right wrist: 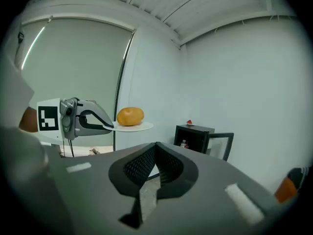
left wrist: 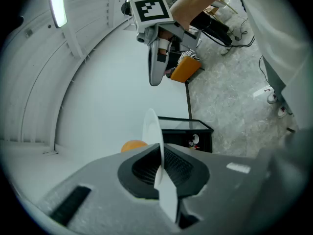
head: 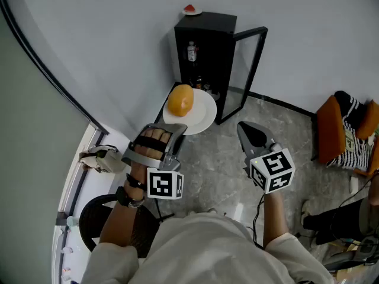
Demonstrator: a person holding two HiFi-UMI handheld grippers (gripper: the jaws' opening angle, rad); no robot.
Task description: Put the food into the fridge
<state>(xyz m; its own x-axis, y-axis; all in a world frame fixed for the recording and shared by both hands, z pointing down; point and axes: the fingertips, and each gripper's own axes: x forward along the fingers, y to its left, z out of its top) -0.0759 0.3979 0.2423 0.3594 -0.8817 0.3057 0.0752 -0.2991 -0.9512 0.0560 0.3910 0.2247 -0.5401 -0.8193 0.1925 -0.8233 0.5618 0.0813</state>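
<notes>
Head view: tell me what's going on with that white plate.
A person's left gripper is shut on the rim of a round white plate bearing a round orange food item, held in the air near a small black fridge whose glass door stands open. The right gripper is shut and empty. The food is not yet inside.

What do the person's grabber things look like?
The left hand-held gripper and right hand-held gripper are grey, with black ridged pads and a white cube of black square markers. The person wears a pale shirt and a dark wristband.
</notes>
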